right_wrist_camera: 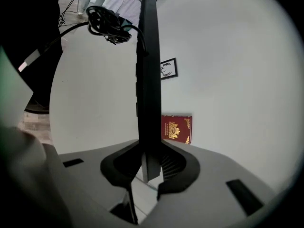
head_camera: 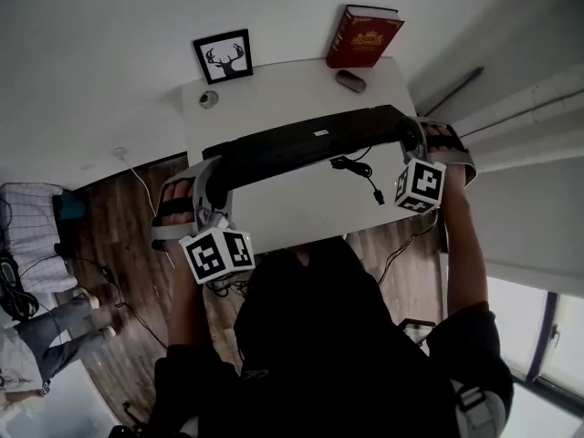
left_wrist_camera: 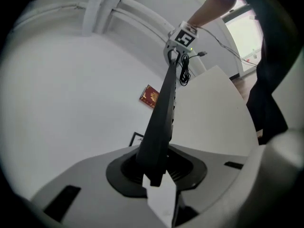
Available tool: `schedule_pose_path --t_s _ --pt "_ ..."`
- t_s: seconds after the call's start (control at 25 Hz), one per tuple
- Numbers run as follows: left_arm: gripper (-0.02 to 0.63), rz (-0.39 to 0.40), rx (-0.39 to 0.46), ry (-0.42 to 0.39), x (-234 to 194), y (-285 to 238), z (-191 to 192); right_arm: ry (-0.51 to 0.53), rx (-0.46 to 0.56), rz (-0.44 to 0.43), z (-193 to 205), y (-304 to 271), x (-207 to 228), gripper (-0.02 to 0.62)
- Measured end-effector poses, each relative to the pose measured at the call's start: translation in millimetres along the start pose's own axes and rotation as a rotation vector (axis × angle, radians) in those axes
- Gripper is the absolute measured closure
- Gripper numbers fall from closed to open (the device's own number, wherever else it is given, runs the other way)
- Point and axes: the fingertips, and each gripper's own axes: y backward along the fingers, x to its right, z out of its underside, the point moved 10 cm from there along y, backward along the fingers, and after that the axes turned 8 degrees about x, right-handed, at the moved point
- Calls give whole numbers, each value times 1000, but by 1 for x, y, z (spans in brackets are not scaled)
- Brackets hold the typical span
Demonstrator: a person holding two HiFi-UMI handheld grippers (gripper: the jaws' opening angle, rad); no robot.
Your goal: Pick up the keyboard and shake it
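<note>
a: white table (head_camera: 292, 213) against a pale wall, with a red book (head_camera: 363, 36) and a framed deer picture (head_camera: 224, 56) at its far edge. where's the keyboard (head_camera: 310, 144)?
b: up off the table, held level by its two short ends, its cable (head_camera: 360, 173) dangling in a loose coil.
a: and each claw?
b: left claw (head_camera: 212, 173) is clamped on the keyboard's left end, right claw (head_camera: 418, 140) on its right end. both pinch the thin body.
</note>
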Motion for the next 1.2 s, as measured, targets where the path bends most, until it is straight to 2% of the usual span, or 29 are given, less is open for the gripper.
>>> schedule_pose_path --t_s 0.2,0.32,0.52,0.72,0.84,0.96,1.08,1.2 --pt "508 72 -134 37 20 -49 23 26 -64 -37 -13 7 -15 494" --pt "509 132 -198 36 31 -71 34 37 -34 -90 -18 8 -22 495" --pt "511 284 -167 15 51 -91 40 -36 62 -319 2 -24 -39 494" --pt "518 548 -199 71 84 -121 55 -44 112 -555 13 -66 -66 494" --pt "522 698 -227 106 95 -138 65 -63 185 -735 15 -87 -69 495" --pt "526 850 -241 124 103 -152 65 -63 203 -877 15 -109 -70 494" --pt "532 966 -248 124 109 -166 62 -48 203 -964 16 -131 -75 494" --pt "531 983 -251 139 104 -178 63 -59 220 -993 21 -148 -75 495"
